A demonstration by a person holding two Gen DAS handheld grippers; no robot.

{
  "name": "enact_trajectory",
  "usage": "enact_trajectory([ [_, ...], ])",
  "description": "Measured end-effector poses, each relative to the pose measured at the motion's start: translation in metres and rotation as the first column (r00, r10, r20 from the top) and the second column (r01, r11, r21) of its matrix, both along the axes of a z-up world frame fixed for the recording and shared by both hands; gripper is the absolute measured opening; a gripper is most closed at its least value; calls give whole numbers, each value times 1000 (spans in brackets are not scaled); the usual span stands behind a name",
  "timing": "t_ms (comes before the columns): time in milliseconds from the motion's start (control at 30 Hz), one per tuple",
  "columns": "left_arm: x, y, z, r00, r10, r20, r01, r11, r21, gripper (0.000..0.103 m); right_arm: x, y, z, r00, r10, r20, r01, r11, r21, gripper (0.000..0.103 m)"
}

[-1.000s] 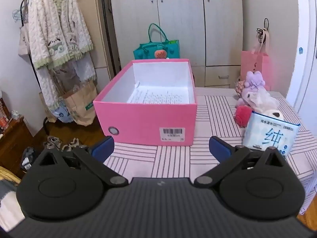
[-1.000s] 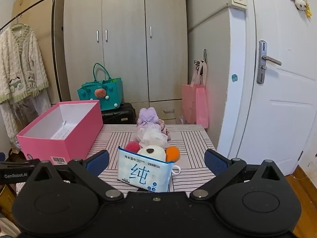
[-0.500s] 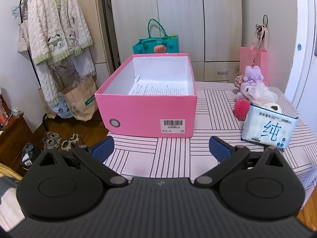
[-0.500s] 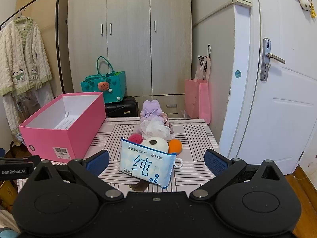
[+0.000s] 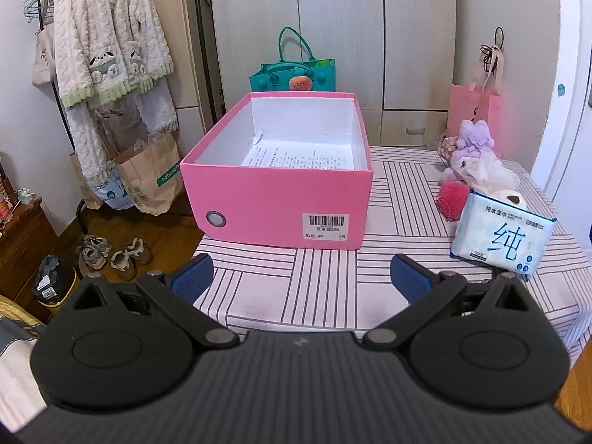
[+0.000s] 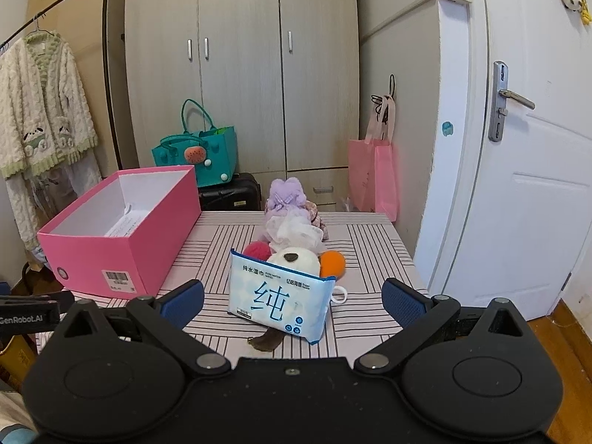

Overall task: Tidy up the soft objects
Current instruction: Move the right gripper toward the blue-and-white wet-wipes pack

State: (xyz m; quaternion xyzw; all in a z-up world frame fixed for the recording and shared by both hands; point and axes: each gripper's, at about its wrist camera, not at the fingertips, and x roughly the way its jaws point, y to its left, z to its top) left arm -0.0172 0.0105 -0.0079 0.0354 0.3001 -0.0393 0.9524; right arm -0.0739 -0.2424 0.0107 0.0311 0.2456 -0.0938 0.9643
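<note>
Your left gripper (image 5: pixel 301 272) has its blue-padded jaws spread wide, holding nothing and touching nothing, hovering over the near edge of the striped pink tablecloth (image 5: pixel 325 296). Your right gripper (image 6: pixel 292 298) is spread just as wide and empty, with the pale blue wet-wipe packet (image 6: pixel 277 301) standing between its fingers but apart from both. The open pink cardboard box (image 5: pixel 277 199) sits by the table's left edge, with only a printed paper sheet (image 5: pixel 296 155) inside. The soft things cluster along the right side: a white plush toy (image 6: pixel 294 259), red pom-pom (image 6: pixel 255 249), orange ball (image 6: pixel 331 262), white mesh puff (image 6: pixel 296 233) and purple plush bunny (image 6: pixel 286 194), all bunched behind the packet. Bare cloth separates the box from that pile.
</note>
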Motion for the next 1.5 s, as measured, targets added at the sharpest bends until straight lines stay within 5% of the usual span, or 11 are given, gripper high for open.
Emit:
enact_trajectory([
  [1500,-12,-3,0,996,-58,69,59,998,1,102,-1,1,-7,1000,17,-25,-17,1000,-17,103],
])
